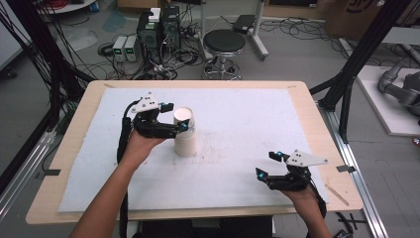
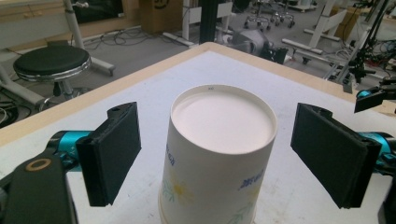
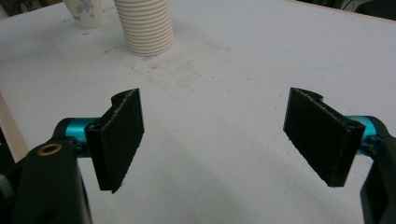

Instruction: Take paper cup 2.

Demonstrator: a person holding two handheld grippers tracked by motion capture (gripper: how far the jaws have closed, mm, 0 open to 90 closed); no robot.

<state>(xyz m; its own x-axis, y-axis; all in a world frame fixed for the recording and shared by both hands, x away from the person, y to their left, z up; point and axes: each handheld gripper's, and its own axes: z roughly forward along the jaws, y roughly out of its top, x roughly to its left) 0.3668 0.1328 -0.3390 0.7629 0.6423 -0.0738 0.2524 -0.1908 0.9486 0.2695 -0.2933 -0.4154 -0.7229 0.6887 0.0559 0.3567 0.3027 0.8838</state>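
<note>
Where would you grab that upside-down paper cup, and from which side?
Probably across its upper wall, just under the flat base. The cup stands upside down on a stack of cups, narrow end up, so the round sides give two opposite faces. The left gripper already straddles it level, jaws open on either side without touching, so closing there seems best.

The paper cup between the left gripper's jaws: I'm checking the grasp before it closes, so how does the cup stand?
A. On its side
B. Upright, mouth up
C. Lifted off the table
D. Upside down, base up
D: in the left gripper view the paper cup shows its closed, recessed base on top and widens downward to the white mat, with the left gripper open around it, pads clear of its wall.
</note>
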